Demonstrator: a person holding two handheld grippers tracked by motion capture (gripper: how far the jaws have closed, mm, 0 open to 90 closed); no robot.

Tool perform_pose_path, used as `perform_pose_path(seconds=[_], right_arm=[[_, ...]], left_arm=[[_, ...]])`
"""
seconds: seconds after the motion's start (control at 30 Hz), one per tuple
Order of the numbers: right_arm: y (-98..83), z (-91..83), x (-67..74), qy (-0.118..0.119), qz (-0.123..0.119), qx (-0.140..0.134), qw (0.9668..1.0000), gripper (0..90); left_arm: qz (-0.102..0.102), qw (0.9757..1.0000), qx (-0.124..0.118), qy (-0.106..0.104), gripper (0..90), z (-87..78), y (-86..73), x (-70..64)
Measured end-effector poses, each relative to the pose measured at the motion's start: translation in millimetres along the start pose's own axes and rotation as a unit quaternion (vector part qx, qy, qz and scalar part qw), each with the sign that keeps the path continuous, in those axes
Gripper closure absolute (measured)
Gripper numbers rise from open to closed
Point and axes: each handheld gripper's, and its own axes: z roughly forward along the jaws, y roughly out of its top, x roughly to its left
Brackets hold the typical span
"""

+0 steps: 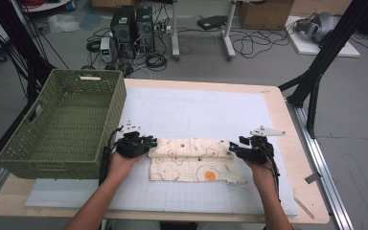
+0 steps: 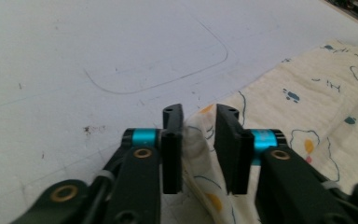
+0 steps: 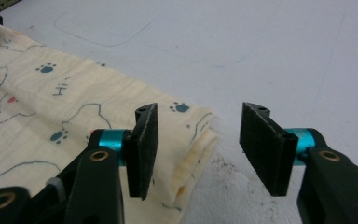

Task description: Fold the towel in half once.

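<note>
— Cotton, I'd judge: the folded cream cloth [image 1: 191,160] with paw prints and cartoon outlines lies flat at mid-mat, toward the near edge of the white mat [image 1: 196,115]. Soft and light, it will likely sag between two holds.

— Where to grip?

— At its short ends. The left gripper [image 2: 199,140] is at the cloth's nine o'clock end, jaws narrowed around a raised pinch of fabric; whether it is fully clamped I cannot tell. The right gripper [image 3: 196,140] stands wide apart at the three o'clock end, holding nothing, the folded corner between its jaws.

— Containers?

— One green woven basket [image 1: 19,143] at the table's nine o'clock; nothing inside that I can see.
</note>
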Motion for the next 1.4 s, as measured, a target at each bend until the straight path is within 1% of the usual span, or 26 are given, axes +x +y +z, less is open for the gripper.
perform_pose_path(seconds=[0.07, 0.13, 0.17, 0.3, 0.37, 0.4, 0.43, 0.47, 0.53, 0.57, 0.6, 0.63, 0.73, 0.87, 0.9, 0.93, 0.97, 1.0, 1.1, 1.13, 1.17, 1.2, 1.23, 1.27, 1.3, 1.4], right_arm=[[5.2, 7.0, 1.0, -0.003, -0.005, 0.010, 0.9999, 53.7], [10.9, 12.8, 0.5, -0.015, -0.006, 0.017, 0.9997, 58.7], [13.8, 15.8, -1.0, -0.015, -0.001, 0.018, 0.9997, 60.5], [22.0, 32.4, -5.2, -0.009, 0.015, 0.044, 0.9989, 60.5], [24.5, 41.8, -4.5, -0.012, 0.009, 0.062, 0.9980, 59.8], [24.9, 46.5, -4.6, -0.013, 0.012, 0.070, 0.9974, 60.3], [24.4, 50.2, -5.2, -0.014, 0.013, 0.078, 0.9968, 62.7], [23.2, 53.3, -6.4, -0.011, 0.017, 0.084, 0.9963, 68.8], [21.1, 55.4, -8.0, 0.010, 0.026, 0.090, 0.9956, 85.0], [20.9, 54.5, -8.0, 0.017, 0.023, 0.085, 0.9960, 89.1], [21.6, 52.3, -7.0, 0.017, 0.019, 0.079, 0.9965, 89.6], [23.0, 49.4, -6.0, 0.011, 0.009, 0.071, 0.9973, 89.6], [27.5, 39.6, -3.9, 0.012, -0.004, 0.045, 0.9989, 89.7], [29.2, 28.6, -1.9, 0.015, -0.008, 0.028, 0.9995, 89.6], [29.3, 27.2, -1.4, 0.017, -0.007, 0.031, 0.9994, 87.3], [28.9, 27.9, -1.6, 0.011, -0.009, 0.036, 0.9992, 74.4], [28.1, 29.9, -1.6, 0.001, -0.007, 0.044, 0.9990, 71.9], [26.7, 33.2, -2.9, 0.005, 0.000, 0.055, 0.9984, 65.6], [23.2, 46.7, -5.0, -0.006, 0.018, 0.083, 0.9964, 52.5], [22.1, 50.6, -5.2, -0.007, 0.027, 0.087, 0.9958, 52.3], [21.3, 53.7, -5.5, -0.003, 0.029, 0.089, 0.9956, 53.6], [20.9, 56.1, -5.6, 0.001, 0.030, 0.091, 0.9954, 59.3], [20.6, 57.4, -5.3, 0.012, 0.031, 0.094, 0.9950, 68.7], [20.5, 58.2, -4.8, 0.015, 0.023, 0.097, 0.9949, 79.0], [20.9, 57.1, -3.5, 0.011, 0.013, 0.097, 0.9951, 85.7], [24.1, 51.2, -1.7, 0.001, -0.004, 0.078, 0.9970, 86.8]], left_arm=[[0.004, 1.0000, -0.003, -0.004, 84.7, -0.4, -0.1, -1.0], [0.008, 0.9999, -0.005, -0.008, 85.6, -1.3, 0.2, -1.7], [0.009, 0.9999, -0.006, -0.008, 85.8, -1.7, 0.4, -1.9], [-0.002, 0.9998, -0.015, -0.011, 86.1, -2.4, 1.0, -1.6], [-0.006, 0.9997, -0.018, -0.014, 86.1, -3.2, 1.4, -1.4], [-0.006, 0.9997, -0.020, -0.014, 86.1, -3.8, 1.6, -1.3], [-0.007, 0.9996, -0.022, -0.015, 86.1, -4.6, 1.8, -1.1], [-0.009, 0.9995, -0.025, -0.016, 86.1, -5.5, 2.1, -1.2], [-0.011, 0.9993, -0.029, -0.021, 86.1, -8.2, 3.0, -1.3], [-0.012, 0.9991, -0.032, -0.023, 86.1, -9.3, 3.3, -1.9], [-0.011, 0.9990, -0.035, -0.027, 86.1, -10.2, 3.6, -2.2], [-0.011, 0.9988, -0.038, -0.029, 86.1, -11.2, 4.0, -2.9], [-0.011, 0.9983, -0.044, -0.035, 86.1, -14.4, 4.9, -4.9], [-0.007, 0.9979, -0.051, -0.040, 86.1, -19.4, 4.8, -8.9], [-0.006, 0.9978, -0.052, -0.041, 86.1, -20.3, 4.9, -9.4], [-0.006, 0.9977, -0.052, -0.042, 86.1, -20.6, 5.0, -9.8], [-0.007, 0.9977, -0.052, -0.042, 86.1, -20.4, 4.8, -9.8], [-0.008, 0.9978, -0.051, -0.042, 86.0, -20.2, 4.5, -9.6], [-0.009, 0.9978, -0.051, -0.041, 86.1, -19.9, 2.6, -10.0], [-0.009, 0.9980, -0.048, -0.040, 86.1, -20.3, 2.2, -9.6], [-0.009, 0.9980, -0.047, -0.041, 86.0, -20.3, 1.8, -9.5], [-0.008, 0.9981, -0.046, -0.040, 86.0, -20.4, 1.7, -9.1], [-0.008, 0.9981, -0.046, -0.041, 86.0, -20.4, 1.5, -9.1], [-0.007, 0.9982, -0.044, -0.040, 86.0, -20.6, 1.4, -9.1], [-0.008, 0.9981, -0.045, -0.041, 86.0, -20.4, 1.3, -9.6], [-0.004, 0.9981, -0.045, -0.042, 86.1, -21.0, 1.4, -9.9]])
